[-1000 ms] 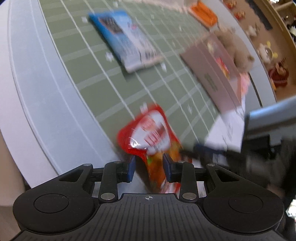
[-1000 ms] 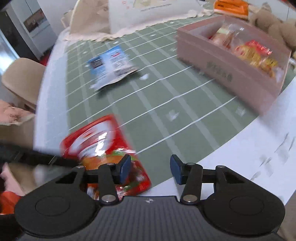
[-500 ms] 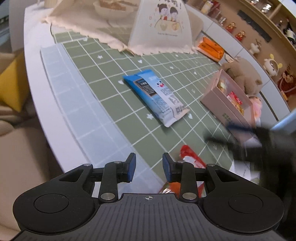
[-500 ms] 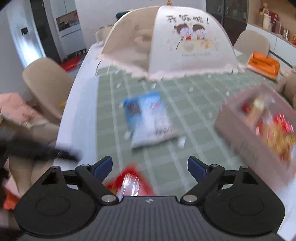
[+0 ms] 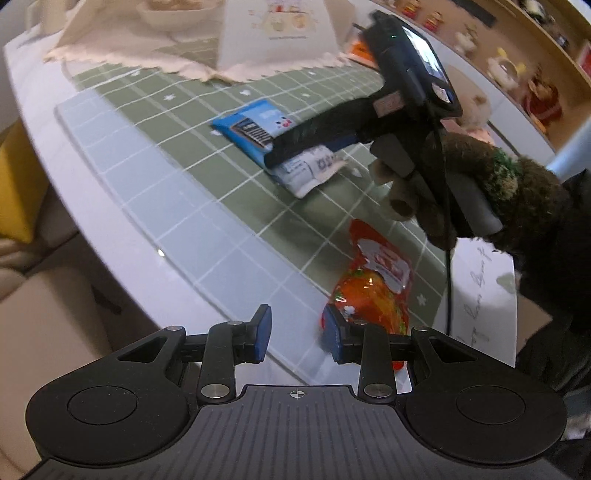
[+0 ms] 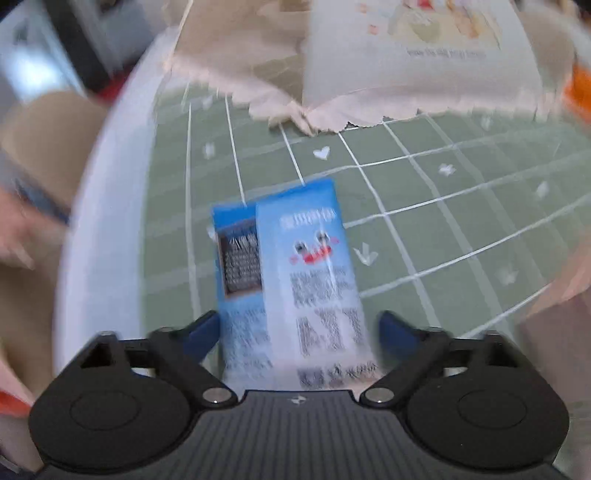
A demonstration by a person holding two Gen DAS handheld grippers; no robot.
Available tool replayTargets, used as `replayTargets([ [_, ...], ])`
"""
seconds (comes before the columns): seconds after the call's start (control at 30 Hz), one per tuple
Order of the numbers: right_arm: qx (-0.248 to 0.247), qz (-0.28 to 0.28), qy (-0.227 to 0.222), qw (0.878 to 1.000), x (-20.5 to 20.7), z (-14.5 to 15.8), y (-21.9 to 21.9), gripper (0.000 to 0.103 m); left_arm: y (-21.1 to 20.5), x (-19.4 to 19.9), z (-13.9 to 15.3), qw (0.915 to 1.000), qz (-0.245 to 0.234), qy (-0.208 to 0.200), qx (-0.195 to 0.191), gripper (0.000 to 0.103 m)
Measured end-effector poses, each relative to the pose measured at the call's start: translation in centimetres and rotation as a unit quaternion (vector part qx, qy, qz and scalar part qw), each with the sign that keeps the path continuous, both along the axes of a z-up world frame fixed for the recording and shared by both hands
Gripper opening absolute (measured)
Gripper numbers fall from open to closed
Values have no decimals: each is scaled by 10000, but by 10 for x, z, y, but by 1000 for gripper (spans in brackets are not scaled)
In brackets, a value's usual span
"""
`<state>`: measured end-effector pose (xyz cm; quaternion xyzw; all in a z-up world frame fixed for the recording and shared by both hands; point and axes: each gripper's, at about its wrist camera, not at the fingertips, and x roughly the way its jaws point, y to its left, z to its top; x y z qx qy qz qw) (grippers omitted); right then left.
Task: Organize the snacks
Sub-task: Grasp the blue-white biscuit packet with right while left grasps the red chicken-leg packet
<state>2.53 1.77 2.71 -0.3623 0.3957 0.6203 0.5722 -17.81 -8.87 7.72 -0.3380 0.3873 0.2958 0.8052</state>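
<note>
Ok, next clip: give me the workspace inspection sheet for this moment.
Surface: white table with a green grid mat.
Job's things: blue snack packet flat on the mat; red snack packet at the mat's near edge.
Clutter: mesh food cover at the back.
Grippers: left tool open, empty, beside the red packet; right tool open, straddling the blue packet.
Cables: black cable hangs from the right tool.
Surroundings: shelf of figurines; beige chair.
</note>
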Motion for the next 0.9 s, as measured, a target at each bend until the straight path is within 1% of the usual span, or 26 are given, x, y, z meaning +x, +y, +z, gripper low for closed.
replayTargets([
  [0.03,55,-23,-77,10000,0,5,-10,81,0,4,1,10000,-70,-4,40,35],
  [0.1,67,-261,41,9996,12,17,-29,80,2,12,3,9997,-188,-64,103,35],
  [0.13,162,-385,42,9991,19,26,-47,80,3,18,4,9995,-269,-103,135,35],
  [0.2,387,-576,-155,9975,32,43,-82,81,4,30,4,9989,-415,-153,183,35],
  [0.27,511,-743,-295,9955,44,57,-119,81,5,44,0,9980,-585,-163,178,35],
  [0.3,499,-846,-294,9947,49,60,-139,81,6,51,-3,9977,-646,-112,160,35],
  [0.4,215,-1189,-126,9926,54,53,-181,81,4,70,-11,9966,-790,130,189,35],
  [0.5,-28,-1497,10,9887,49,38,-214,81,2,84,-17,9946,-889,407,337,35],
  [0.57,-144,-1721,100,9849,43,27,-226,81,1,89,-21,9942,-942,450,259,35],
  [0.67,-331,-1916,467,9798,36,13,-232,83,2,96,-24,9930,-1014,543,263,35],
  [0.7,-323,-1963,513,9787,35,12,-235,84,2,97,-25,9928,-1030,554,250,35],
  [0.83,-240,-1983,237,9796,18,10,-234,89,2,98,-26,9924,-1102,513,173,35],
  [0.9,-189,-2017,195,9791,15,8,-235,96,4,99,-28,9922,-1144,483,131,35],
])
